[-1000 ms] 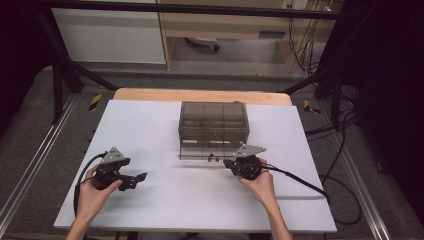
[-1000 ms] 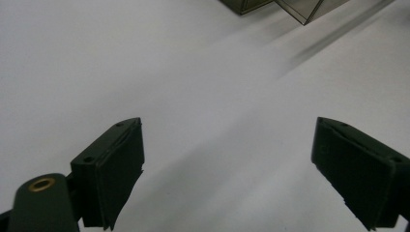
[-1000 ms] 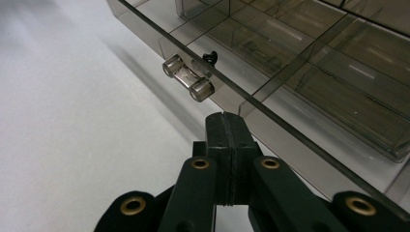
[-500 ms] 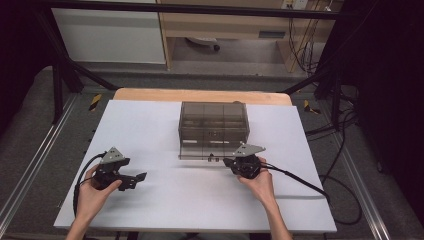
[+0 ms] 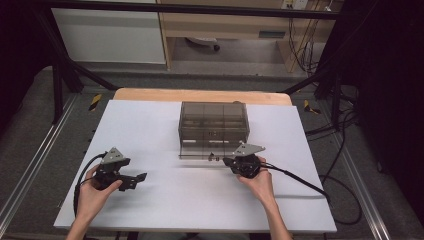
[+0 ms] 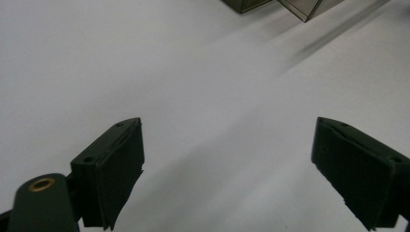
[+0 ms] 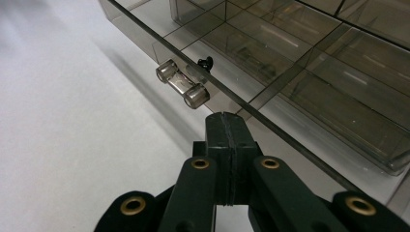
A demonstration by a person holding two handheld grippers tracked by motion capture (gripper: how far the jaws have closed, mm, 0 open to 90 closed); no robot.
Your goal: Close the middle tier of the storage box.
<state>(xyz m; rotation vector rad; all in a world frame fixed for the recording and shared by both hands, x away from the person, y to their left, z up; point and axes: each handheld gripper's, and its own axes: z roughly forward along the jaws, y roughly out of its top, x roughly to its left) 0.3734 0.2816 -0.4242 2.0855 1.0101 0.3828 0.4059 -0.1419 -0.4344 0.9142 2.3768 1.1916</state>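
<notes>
The right gripper (image 7: pixel 227 121) has its jaws pressed fully together with nothing between them, its tip just under the front edge of the smoky plastic drawer box (image 5: pixel 214 122) (the clear handle (image 7: pixel 183 90) sits just beyond the fingertips). The left gripper (image 6: pixel 227 164) rests well apart from the box, jaws spread wide over the bare white table (image 5: pixel 150 125), holding nothing.

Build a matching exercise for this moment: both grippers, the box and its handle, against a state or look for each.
Things:
1. left gripper
2. right gripper
3. box
4. handle

States or looks:
A. smoky, see-through, split into compartments
B. fingers shut, tip at the box's front panel edge
C. short clear bar
D. fingers wide apart over the white table

Pairs: 1-D, 2-B, 3-A, 4-C
</notes>
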